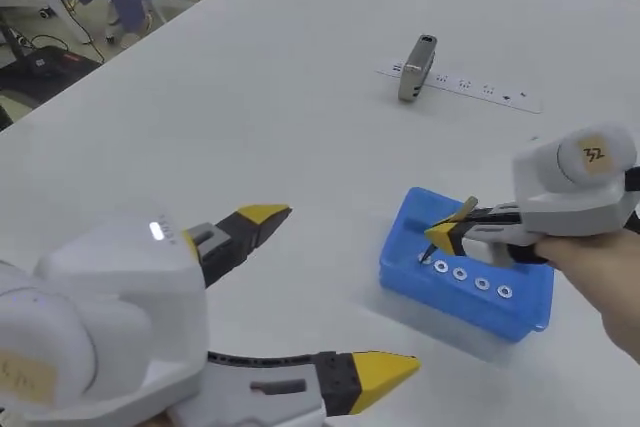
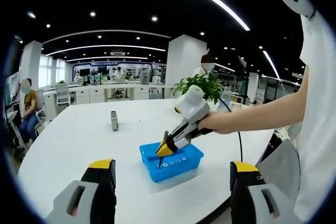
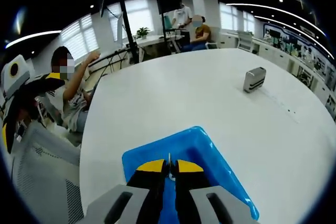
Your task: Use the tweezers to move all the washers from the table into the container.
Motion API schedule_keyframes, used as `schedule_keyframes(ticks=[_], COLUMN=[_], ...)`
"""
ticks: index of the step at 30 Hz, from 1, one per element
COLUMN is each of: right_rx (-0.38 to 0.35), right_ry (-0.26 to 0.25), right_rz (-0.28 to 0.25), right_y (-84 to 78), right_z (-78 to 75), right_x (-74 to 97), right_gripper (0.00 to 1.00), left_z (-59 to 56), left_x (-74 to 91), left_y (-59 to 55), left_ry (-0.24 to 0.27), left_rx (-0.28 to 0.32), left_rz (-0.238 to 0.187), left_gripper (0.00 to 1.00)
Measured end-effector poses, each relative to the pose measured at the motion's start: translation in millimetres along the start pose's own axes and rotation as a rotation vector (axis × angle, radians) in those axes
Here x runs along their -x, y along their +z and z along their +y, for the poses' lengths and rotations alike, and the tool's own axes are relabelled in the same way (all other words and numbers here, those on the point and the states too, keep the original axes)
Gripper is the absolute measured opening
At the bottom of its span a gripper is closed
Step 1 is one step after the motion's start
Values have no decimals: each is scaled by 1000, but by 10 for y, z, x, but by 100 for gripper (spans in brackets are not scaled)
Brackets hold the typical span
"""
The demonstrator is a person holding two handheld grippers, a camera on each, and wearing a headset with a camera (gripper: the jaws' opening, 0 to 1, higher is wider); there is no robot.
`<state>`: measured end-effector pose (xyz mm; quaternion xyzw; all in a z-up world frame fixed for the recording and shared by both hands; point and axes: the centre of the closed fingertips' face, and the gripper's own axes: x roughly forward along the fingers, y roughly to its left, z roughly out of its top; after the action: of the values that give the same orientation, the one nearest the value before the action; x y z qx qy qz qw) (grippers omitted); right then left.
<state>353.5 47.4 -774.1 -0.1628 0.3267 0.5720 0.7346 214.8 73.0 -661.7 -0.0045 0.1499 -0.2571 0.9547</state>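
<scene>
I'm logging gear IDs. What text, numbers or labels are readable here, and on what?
"32": on the round cap of the right gripper, tilted.
Label on the left gripper body: too blurred to read.
Marks on the white strip on the table: too small to read.

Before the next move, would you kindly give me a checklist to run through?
1. Grip on the tweezers by the right hand-held gripper: ok, shut on them.
2. Tips over the blue container: ok.
3. Some washers already inside: ok.
4. Washer held in the tips: cannot tell.
5. The left hand-held gripper open and apart from it: ok.
6. More washers left on the table: cannot tell.
</scene>
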Motion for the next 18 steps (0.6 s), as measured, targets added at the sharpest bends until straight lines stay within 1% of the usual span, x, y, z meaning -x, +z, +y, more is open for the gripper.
schedule_keyframes(ticks=[5,11,14,18], right_rx=[2,34,43,66], right_ry=[1,11,9,13], right_rz=[4,20,20,6], right_y=[6,2,5,57], right_z=[4,41,54,101], right_x=[-12,-3,25,97], right_gripper=[3,4,4,4], left_z=[6,23,26,39], left_x=[-14,-29,-29,-24], left_y=[2,23,24,36], left_ry=[-5,-6,-10,-20], left_rx=[-1,1,-4,-2], left_rz=[3,-3,-2,-7], left_gripper=[92,92,92,89])
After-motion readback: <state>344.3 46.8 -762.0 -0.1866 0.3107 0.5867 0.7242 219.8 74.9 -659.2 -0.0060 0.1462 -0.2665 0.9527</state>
